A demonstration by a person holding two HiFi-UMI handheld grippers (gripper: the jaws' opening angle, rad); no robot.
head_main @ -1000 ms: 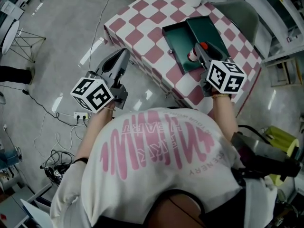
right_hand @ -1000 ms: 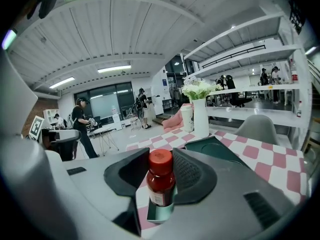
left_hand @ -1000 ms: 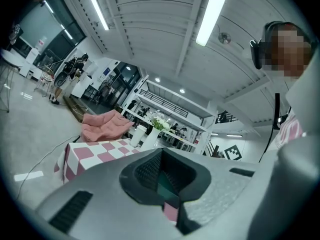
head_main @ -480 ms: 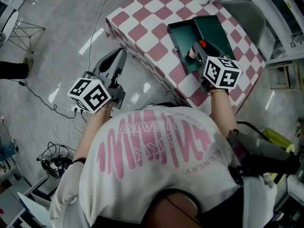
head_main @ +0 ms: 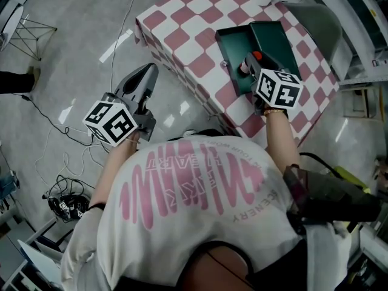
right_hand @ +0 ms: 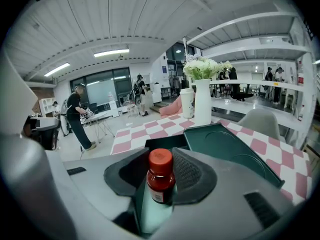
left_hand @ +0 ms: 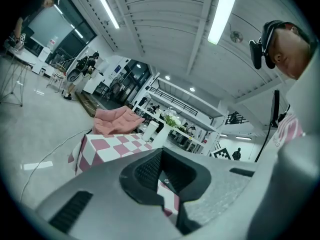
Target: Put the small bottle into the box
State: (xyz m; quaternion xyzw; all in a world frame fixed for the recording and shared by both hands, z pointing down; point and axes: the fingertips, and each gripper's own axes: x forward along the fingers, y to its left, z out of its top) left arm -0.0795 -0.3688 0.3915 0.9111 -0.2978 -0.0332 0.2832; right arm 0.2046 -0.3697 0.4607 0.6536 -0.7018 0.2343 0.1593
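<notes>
The small bottle (right_hand: 160,179), red-brown with a red cap, stands upright between the jaws of my right gripper (right_hand: 160,164), which is shut on it. In the head view that gripper (head_main: 248,64) holds the bottle (head_main: 247,63) over the near part of the open dark green box (head_main: 233,41) on the pink-and-white checkered table (head_main: 182,23). The box's hollow (right_hand: 165,143) lies just beyond the cap, its flat lid (right_hand: 225,146) to the right. My left gripper (head_main: 145,73) hangs over the floor left of the table, jaws together and holding nothing; in its own view the gripper (left_hand: 162,156) faces the table's corner.
A white vase with flowers (right_hand: 202,104) and a white cup (right_hand: 187,104) stand at the table's far end. A grey chair (head_main: 309,17) sits beside the table. Cables and a power strip (head_main: 66,205) lie on the floor at left. People stand far off in the hall.
My right gripper has sunk a little toward the box with the bottle still in it. The left gripper has dropped slightly over the floor.
</notes>
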